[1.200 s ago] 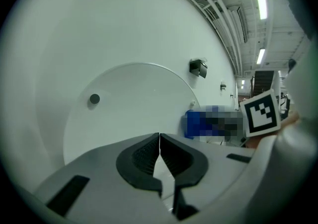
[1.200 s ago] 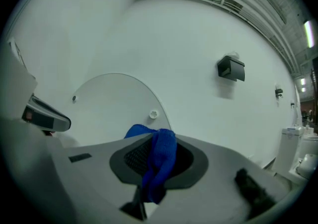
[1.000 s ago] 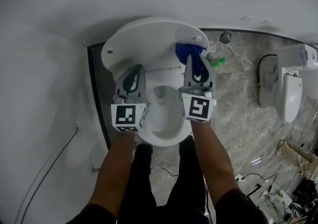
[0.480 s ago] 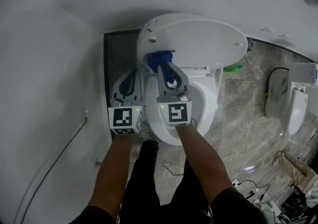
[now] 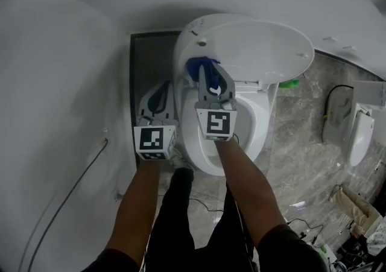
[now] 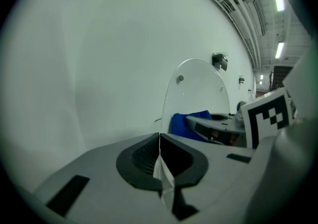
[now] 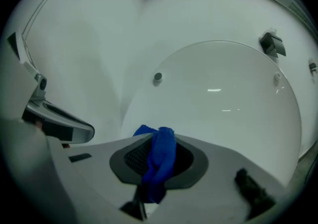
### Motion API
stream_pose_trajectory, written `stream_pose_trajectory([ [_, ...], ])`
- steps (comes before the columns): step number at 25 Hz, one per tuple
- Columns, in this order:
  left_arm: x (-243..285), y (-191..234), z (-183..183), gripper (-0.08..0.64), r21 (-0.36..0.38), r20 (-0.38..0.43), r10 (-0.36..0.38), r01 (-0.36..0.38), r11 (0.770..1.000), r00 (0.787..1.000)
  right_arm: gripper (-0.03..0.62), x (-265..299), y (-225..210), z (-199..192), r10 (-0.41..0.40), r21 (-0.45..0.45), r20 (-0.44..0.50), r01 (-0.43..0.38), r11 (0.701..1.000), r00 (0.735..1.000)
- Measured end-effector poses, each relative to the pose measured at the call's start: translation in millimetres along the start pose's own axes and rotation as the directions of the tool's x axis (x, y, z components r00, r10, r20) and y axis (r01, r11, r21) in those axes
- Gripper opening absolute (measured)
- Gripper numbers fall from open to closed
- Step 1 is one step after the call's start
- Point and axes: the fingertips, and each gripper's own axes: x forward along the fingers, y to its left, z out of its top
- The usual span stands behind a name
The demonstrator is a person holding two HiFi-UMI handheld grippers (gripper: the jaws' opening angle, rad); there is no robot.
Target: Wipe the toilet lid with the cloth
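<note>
Your right tool [image 7: 158, 163] was clamped on the blue cloth [image 7: 161, 149]. The fabric was bunched between its jaws and stuck out past the tips, so that cloth rather than plastic would meet the surface. You held it low at the left part of the raised toilet lid [image 5: 253, 47], which stood upright behind the toilet bowl [image 5: 256, 135], back toward the wall [image 5: 60, 53]. In the head view the cloth sat at the lid's lower left edge. I could not tell whether it pressed on the lid, though it looked to be touching or very nearly so. I judged this to be the start of a wiping pass: beginning at one edge left the whole broad face open for a sweep to the right.

Your left tool [image 6: 160, 161] had its jaws together with nothing between them. It sat just beside the right tool, off the bowl's left side and over the dark floor strip [image 5: 142, 60], apart from the lid. That placement looked sensible to me, since it was out of the cloth's path yet near enough to steady the lid if needed. With so narrow a wad of cloth, I thought the tool tips might scrape the lid under a hard push.
</note>
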Motion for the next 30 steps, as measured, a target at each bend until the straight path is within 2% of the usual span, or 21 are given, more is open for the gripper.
stream_pose_trajectory([
  [10,34.6,-75.0,-1.4,0.012,0.014,-0.022,-0.087,0.087,0.996,0.996,0.058,-34.1,-111.7,-11.9,-0.157,-0.019,-0.014,0.157,0.987,0.987],
  [19,65.0,-149.6,-5.8,0.012,0.029,-0.035,-0.174,0.175,0.984,0.984,0.058,-78.9,-213.6,-29.0,-0.311,-0.016,-0.024,0.311,0.950,0.950],
  [26,66.4,-171.5,-13.6,0.012,0.012,-0.037,-0.179,0.180,0.984,0.983,0.058,-99.9,-229.6,-31.8,-0.329,-0.015,-0.004,0.329,0.944,0.944],
  [30,59.9,-160.4,-19.0,0.012,0.002,-0.031,-0.163,0.163,0.987,0.986,0.059,-103.6,-201.0,-23.8,-0.272,-0.028,0.023,0.273,0.962,0.962],
])
